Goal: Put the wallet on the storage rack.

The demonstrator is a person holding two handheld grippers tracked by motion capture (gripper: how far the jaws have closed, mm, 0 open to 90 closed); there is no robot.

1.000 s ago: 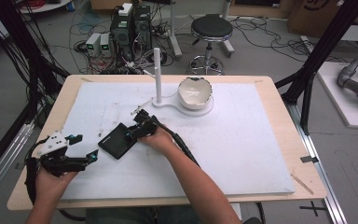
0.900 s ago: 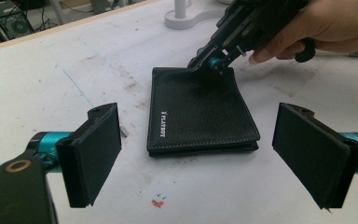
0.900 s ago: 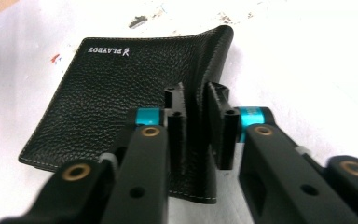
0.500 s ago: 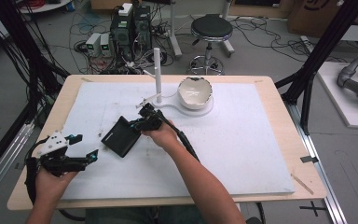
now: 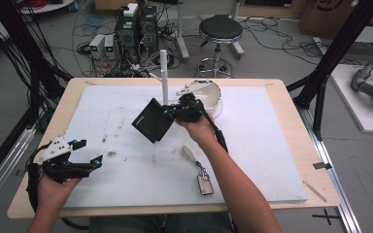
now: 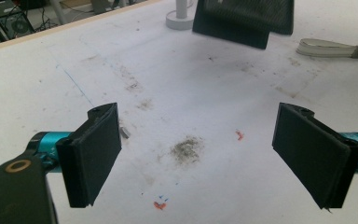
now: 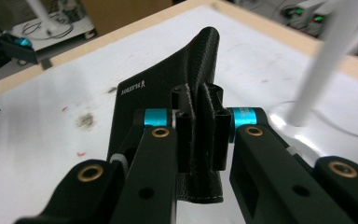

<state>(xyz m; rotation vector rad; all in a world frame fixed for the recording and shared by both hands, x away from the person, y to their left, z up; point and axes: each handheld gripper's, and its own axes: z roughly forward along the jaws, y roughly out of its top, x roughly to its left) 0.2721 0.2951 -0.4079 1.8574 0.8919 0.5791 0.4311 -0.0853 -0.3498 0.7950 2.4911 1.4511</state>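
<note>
Up it comes — the right gripper (image 5: 171, 112) has the black wallet (image 5: 151, 120) clamped by one edge, and compared with a second ago the wallet is off the mat (image 5: 272, 160) and carried toward 12 o'clock, close to the white post (image 5: 163, 73) and the white bowl (image 5: 209, 94). Half a second back it was lower and further toward 9 o'clock; now it hangs tilted in the air, one corner pointing down

And look what that lift uncovers: a key strap (image 5: 190, 154) with a small tag (image 5: 204, 184) lies on the mat toward 6 o'clock of the wallet, where the earlier pictures show nothing of it. My read is that the pick-up itself is done and the carry is under way; where the wallet is headed I cannot tell

From the right gripper view the jaws are nearly closed, squeezing the wallet (image 7: 168, 88) at its fold, the leather bulging up between the pads (image 7: 213, 135). It is a flat, grained black piece with light stitching along the bottom edge and a small pale logo on its face. The grip sits at one edge, so I'd expect the free side to swing if the hand turns fast

The left gripper (image 5: 85, 165) sits at 8 o'clock of the mat just as before, jaws spread wide with nothing between them, low over a smudge (image 6: 186, 148) on the mat; the wallet (image 6: 242, 21) floats ahead of it at 12 o'clock
</note>
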